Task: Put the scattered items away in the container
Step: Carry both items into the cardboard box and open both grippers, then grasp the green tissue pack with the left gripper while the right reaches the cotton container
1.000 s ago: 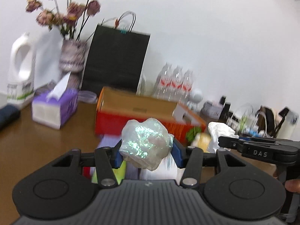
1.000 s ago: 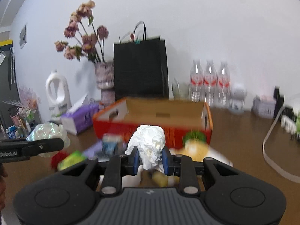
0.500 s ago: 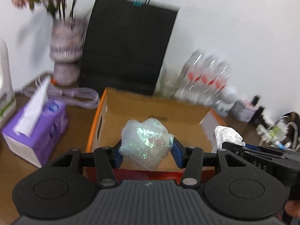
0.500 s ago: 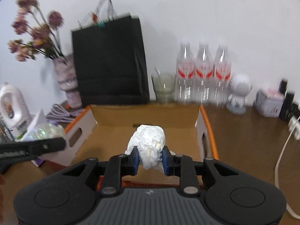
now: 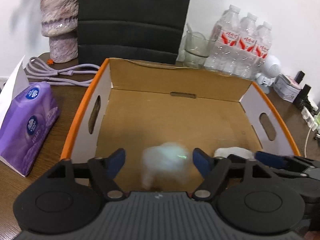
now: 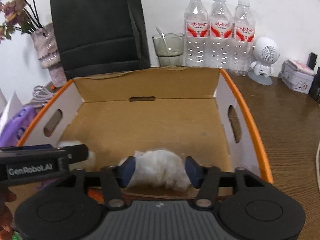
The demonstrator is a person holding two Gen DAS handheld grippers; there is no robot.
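- Spreading wide over the orange-rimmed cardboard box (image 5: 248, 98): left gripper (image 5: 159, 158), jaws clear of the blurred iridescent wad (image 5: 165, 160) between them.
- Parting likewise: right gripper (image 6: 159, 169), crumpled white tissue (image 6: 162, 168) lying loose between the jaws above the box floor.
- Crowding behind: black paper bag (image 6: 100, 26), grey glass (image 6: 169, 48), three water bottles (image 6: 219, 34).
- Reading "GenRobot.AI" on the left gripper's side.

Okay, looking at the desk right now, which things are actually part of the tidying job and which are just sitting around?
Part of the job:
cardboard box
iridescent wad, between the open left tool
white paper wad, between the open right tool

Just lying about:
tissue pack
water bottles
black bag
vase
glass
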